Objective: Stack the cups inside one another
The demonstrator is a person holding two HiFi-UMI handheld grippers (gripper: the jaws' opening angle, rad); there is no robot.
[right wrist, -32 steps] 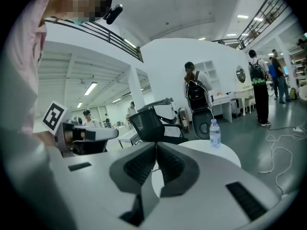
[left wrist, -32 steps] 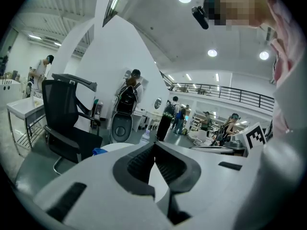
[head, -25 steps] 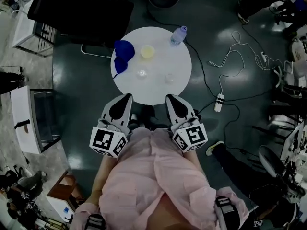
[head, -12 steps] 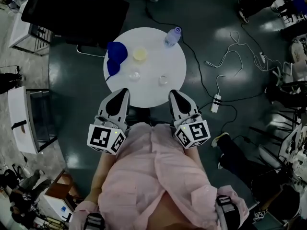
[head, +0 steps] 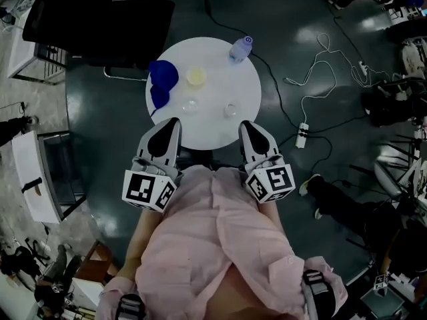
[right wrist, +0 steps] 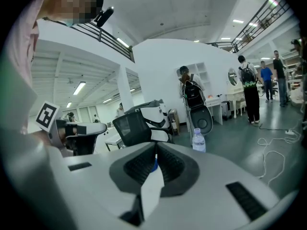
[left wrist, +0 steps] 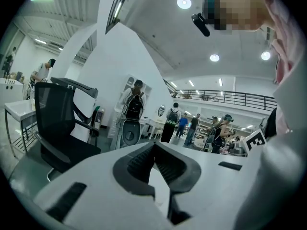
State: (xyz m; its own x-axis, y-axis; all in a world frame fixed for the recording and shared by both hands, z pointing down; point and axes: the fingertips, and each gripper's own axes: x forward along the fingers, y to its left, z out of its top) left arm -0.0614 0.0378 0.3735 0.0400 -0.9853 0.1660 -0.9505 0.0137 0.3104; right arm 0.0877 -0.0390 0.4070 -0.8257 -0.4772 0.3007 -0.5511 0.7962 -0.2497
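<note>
A round white table (head: 212,131) bears two blue cups (head: 163,74) at its left, one small yellow cup (head: 196,77), and two clear cups (head: 191,104) (head: 231,109) nearer me. My left gripper (head: 173,121) and right gripper (head: 246,125) hover over the table's near edge, short of the clear cups. Both are shut and hold nothing. In the left gripper view the left gripper (left wrist: 154,144) has its tips together, with no cup in sight. In the right gripper view the right gripper (right wrist: 156,145) is the same, and a sliver of blue shows behind its tips.
A water bottle (head: 240,48) (right wrist: 198,140) stands at the table's far right edge. A black office chair (head: 100,19) (left wrist: 57,123) sits behind the table at the left. A power strip (head: 300,137) and cables lie on the floor at the right. People stand far off.
Both grippers have edged forward, so their tips now reach over the table's near edge. The cups and the bottle have not moved on the table.
</note>
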